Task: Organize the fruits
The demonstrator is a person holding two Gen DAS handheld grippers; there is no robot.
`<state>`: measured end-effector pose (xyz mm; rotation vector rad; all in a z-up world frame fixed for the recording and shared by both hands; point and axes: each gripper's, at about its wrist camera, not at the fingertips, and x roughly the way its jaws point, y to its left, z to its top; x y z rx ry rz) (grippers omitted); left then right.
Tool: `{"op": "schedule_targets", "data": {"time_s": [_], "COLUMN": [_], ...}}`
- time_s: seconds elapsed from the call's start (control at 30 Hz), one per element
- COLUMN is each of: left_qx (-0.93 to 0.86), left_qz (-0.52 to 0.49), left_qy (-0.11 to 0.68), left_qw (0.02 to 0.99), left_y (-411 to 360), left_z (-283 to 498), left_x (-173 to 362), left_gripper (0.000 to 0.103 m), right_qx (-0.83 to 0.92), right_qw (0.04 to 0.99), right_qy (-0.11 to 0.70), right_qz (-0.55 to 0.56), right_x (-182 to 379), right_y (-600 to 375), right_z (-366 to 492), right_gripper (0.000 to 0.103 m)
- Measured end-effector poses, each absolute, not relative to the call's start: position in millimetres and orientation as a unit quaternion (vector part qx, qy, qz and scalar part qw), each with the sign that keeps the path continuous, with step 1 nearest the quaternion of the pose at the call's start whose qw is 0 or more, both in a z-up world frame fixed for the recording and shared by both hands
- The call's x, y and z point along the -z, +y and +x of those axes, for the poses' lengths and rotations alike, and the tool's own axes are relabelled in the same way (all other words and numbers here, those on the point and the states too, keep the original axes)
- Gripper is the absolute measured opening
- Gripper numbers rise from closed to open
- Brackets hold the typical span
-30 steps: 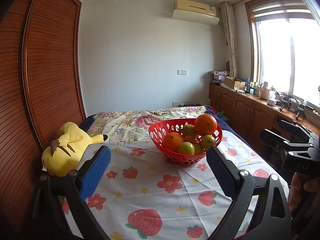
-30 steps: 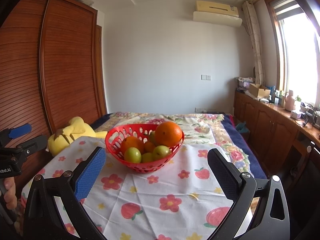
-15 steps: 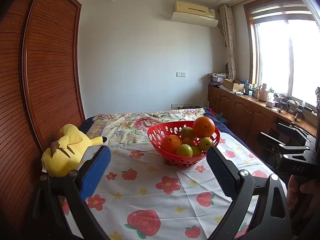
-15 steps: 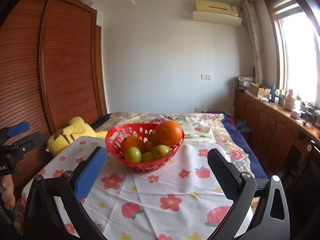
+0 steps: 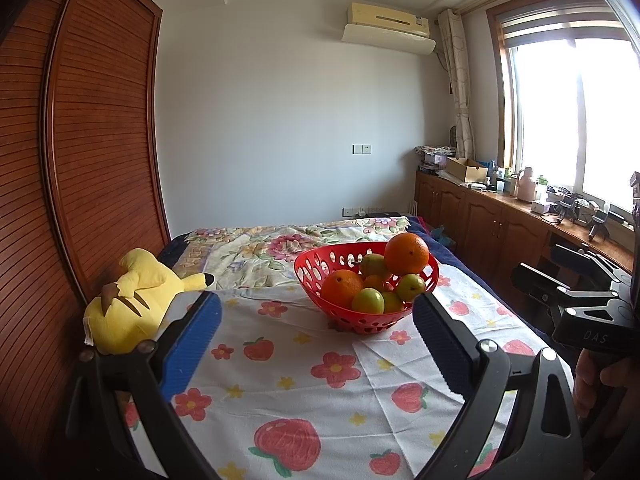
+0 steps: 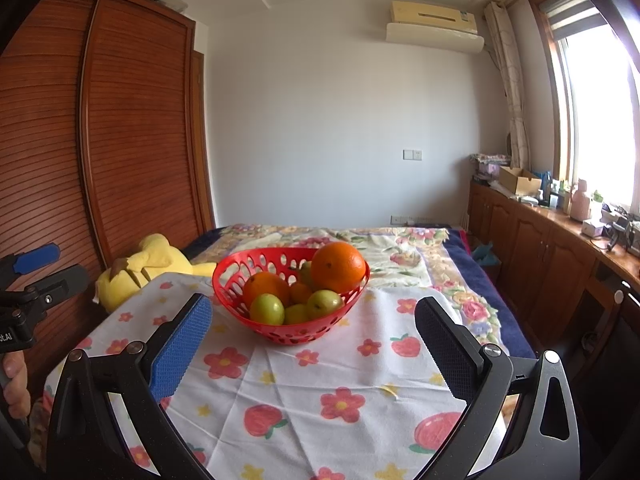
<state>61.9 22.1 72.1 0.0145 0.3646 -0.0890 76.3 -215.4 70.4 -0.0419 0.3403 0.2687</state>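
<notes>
A red perforated basket [image 5: 320, 260] [image 6: 236, 268] sits on the flowered cloth, heaped with fruit. A big orange [image 5: 407, 254] [image 6: 338, 267] rides on top, a second orange [image 5: 342, 288] [image 6: 265, 289] lies lower left, and several green fruits [image 5: 368, 301] [image 6: 267, 309] fill the front. My left gripper [image 5: 316, 320] is open, short of the basket with nothing between its fingers. My right gripper [image 6: 312, 328] is open too, just in front of the basket and empty. The other gripper shows at the edge of each view, held by a hand.
A yellow plush toy [image 5: 132, 300] [image 6: 148, 268] lies left of the basket against the wooden wardrobe [image 5: 80, 160]. The patterned cloth [image 5: 320, 380] covers the table, a floral bedspread [image 5: 288, 240] lies behind. Wooden cabinets with clutter [image 5: 520, 216] run along the right under the window.
Both views have shifted slightly; the basket sits a little lower and nearer the fingers in the left wrist view. Both grippers stay open and empty.
</notes>
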Motion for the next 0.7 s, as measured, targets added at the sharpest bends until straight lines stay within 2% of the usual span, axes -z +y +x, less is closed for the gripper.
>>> {"op": "schedule_targets", "data": {"time_s": [0.7], "left_qx": [0.044], "left_qz": [0.007], "left_qy": [0.181], "left_qw": [0.983], "left_y": [21.6], "left_z": [60.9], "left_x": [-72.2], "left_gripper": [0.097], "right_qx": [-0.132], "right_qw": [0.977], "right_qy": [0.168], "right_qz": [-0.021], "right_x": [-72.8], "right_y": [-215.5], "right_z": [78.4], "right_gripper": [0.103]}}
